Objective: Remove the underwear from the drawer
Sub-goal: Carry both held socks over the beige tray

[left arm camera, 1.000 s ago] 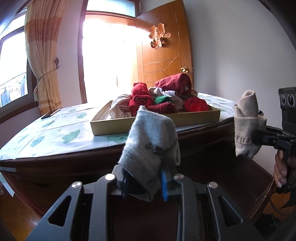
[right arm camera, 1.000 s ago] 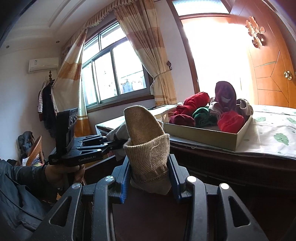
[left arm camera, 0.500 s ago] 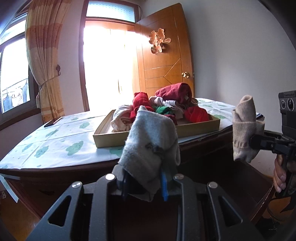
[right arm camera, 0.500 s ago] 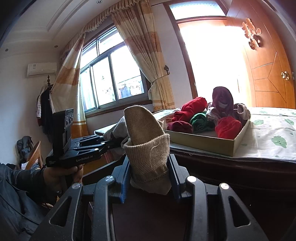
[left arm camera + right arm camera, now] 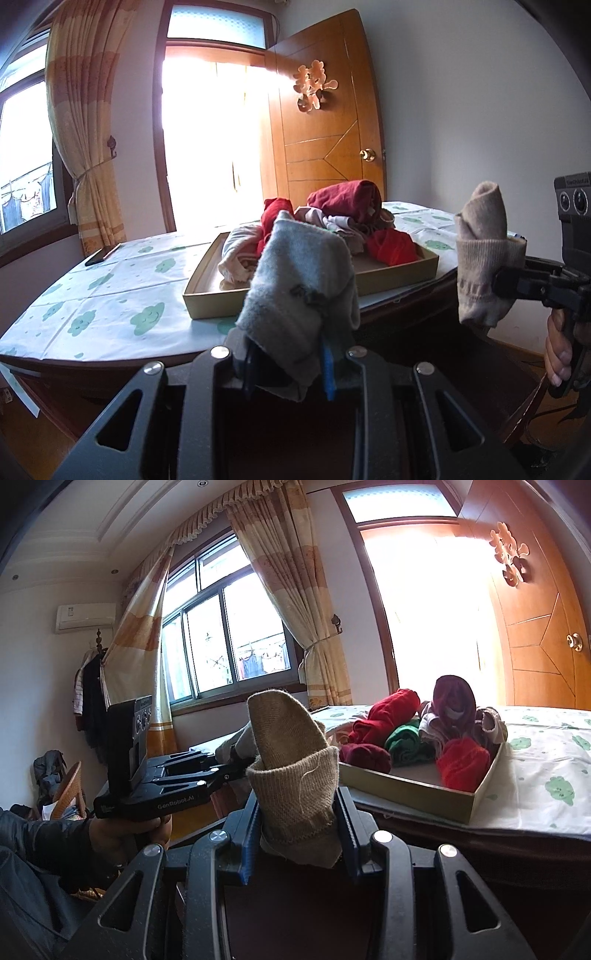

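Item one: my left gripper [image 5: 290, 363], closed on a grey rolled garment [image 5: 299, 295], which stands up between the blue pads and hangs a little below them.

Item two: my right gripper [image 5: 301, 834], closed on a beige rolled garment [image 5: 293, 771], upright, its ribbed cuff folded over the roll. In the left wrist view the same roll shows off to the right, held clear of the bench [image 5: 96, 295].

Item three: a shallow cardboard tray [image 5: 399, 277] on the bench's cloud-print cloth. It holds more rolled garments in red, maroon, green and pale tones, piled loosely.

Item four: a dark phone [image 5: 101, 254] lying flat near the bench's far left edge, well apart from the tray.

Both held rolls are in the air, in front of the bench's near edge.
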